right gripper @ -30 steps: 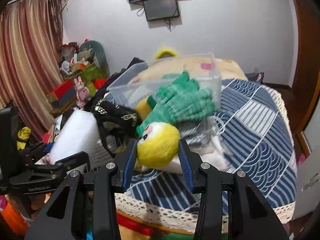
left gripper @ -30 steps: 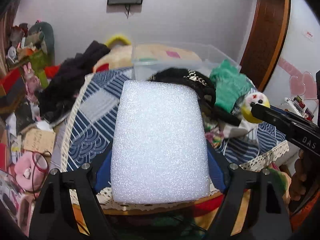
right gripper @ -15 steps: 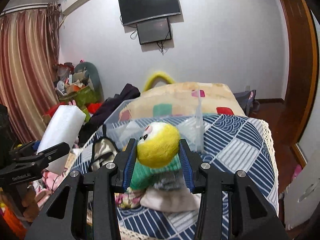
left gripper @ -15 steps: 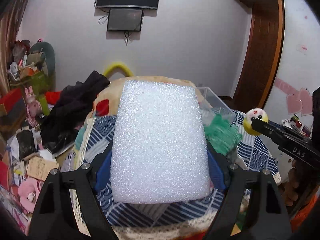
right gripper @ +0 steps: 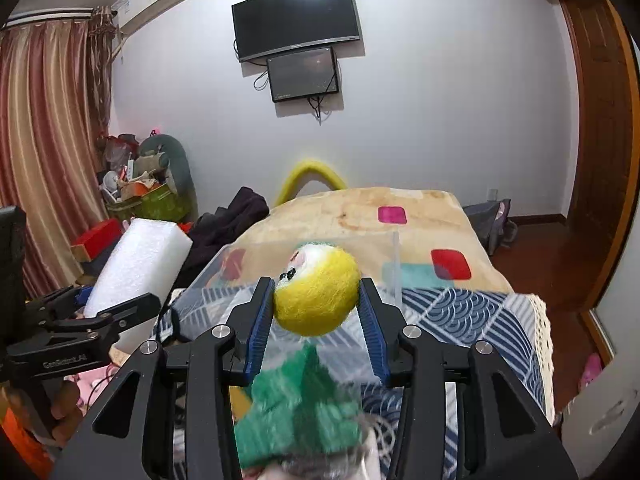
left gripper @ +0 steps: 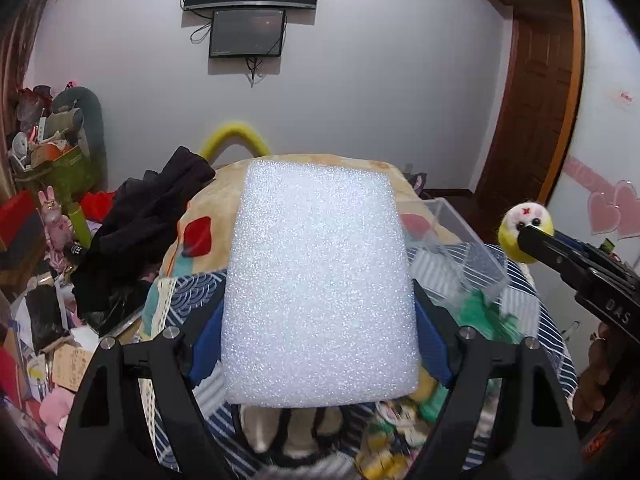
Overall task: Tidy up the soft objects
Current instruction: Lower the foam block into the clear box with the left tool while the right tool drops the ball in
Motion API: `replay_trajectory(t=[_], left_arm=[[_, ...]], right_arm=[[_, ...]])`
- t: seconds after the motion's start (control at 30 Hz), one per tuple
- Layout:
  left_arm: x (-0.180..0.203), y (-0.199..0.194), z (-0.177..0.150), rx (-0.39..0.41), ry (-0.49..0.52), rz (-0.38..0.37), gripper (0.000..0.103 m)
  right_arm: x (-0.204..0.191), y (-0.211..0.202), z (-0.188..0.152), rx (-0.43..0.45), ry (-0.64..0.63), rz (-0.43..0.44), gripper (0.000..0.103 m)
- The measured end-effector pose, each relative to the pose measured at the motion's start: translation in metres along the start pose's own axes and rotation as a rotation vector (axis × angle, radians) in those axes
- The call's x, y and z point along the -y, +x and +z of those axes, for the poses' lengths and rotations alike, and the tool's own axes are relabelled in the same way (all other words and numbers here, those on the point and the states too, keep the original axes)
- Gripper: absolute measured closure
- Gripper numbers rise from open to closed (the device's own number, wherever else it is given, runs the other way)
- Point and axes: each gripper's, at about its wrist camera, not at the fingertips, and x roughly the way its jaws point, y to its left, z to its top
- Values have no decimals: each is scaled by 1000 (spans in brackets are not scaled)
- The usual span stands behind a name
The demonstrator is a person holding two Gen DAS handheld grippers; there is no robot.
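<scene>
My left gripper (left gripper: 316,344) is shut on a white foam block (left gripper: 320,280) and holds it in the air above the bed. The block also shows at the left of the right wrist view (right gripper: 140,264). My right gripper (right gripper: 316,320) is shut on a yellow felt ball with a white face (right gripper: 318,292), held above a clear plastic bin (right gripper: 394,264). The ball shows at the right of the left wrist view (left gripper: 526,236). A green knitted glove (right gripper: 296,404) lies below my right gripper, on the blue patterned cloth (right gripper: 472,316).
The bed has a beige blanket (right gripper: 360,212) with coloured squares. Dark clothes (left gripper: 148,220) are piled at its left edge. Boxes and toys (left gripper: 48,160) crowd the floor at left. A wooden door (right gripper: 600,160) stands at right. Two screens (left gripper: 248,12) hang on the wall.
Both grippers have risen with their loads, so the views now look over the bed toward the wall. The foam block and the yellow ball stay gripped.
</scene>
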Motion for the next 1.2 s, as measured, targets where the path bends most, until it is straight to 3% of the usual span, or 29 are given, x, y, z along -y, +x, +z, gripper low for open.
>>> replay_trajectory(t=[0.33, 0.53, 0.83, 0.9, 1.07, 1.2], left_arm=[[9, 63, 16, -122, 72, 14, 22], [15, 89, 15, -219, 82, -38, 22], [14, 114, 17, -297, 74, -5, 22], [10, 119, 18, -325, 36, 0, 22], [7, 116, 18, -331, 8, -27, 22], [9, 104, 22, -297, 25, -15, 20]], right_arm=[[-2, 46, 14, -42, -31, -13, 64], [4, 77, 10, -138, -20, -32, 64], [12, 100, -2, -301, -31, -47, 64], [13, 102, -1, -325, -31, -30, 61], [11, 96, 3, -334, -31, -10, 39], [13, 83, 8, -279, -37, -22, 39]])
